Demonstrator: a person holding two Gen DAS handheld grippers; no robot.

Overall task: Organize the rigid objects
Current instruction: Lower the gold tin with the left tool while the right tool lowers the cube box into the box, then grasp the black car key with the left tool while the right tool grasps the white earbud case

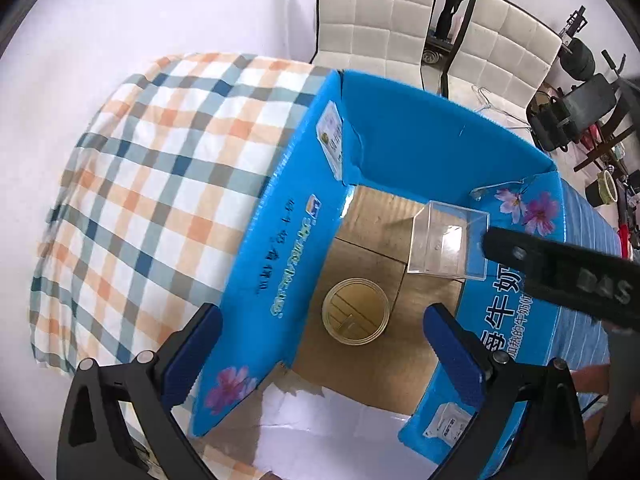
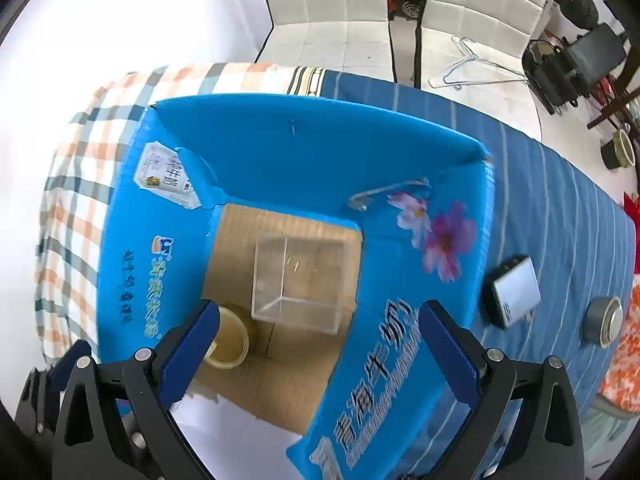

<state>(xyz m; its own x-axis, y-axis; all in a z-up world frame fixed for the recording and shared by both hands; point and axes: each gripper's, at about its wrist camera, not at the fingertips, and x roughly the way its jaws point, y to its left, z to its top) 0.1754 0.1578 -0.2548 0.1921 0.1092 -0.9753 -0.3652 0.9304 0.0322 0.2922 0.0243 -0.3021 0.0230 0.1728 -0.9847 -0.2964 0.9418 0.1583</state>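
A blue cardboard box stands open with its flaps spread. On its brown floor lie a clear square plastic case and a yellowish clear round roll, side by side and apart. My left gripper hangs open above the roll with nothing between its blue pads. My right gripper hangs open above the box, over the case's near edge, also empty. One black finger of the right gripper crosses the left wrist view at the right.
The box sits on a plaid cloth and a blue striped cloth. On the striped cloth lie a silver and black device and a grey round tin. Two white chairs with a wire hanger stand behind.
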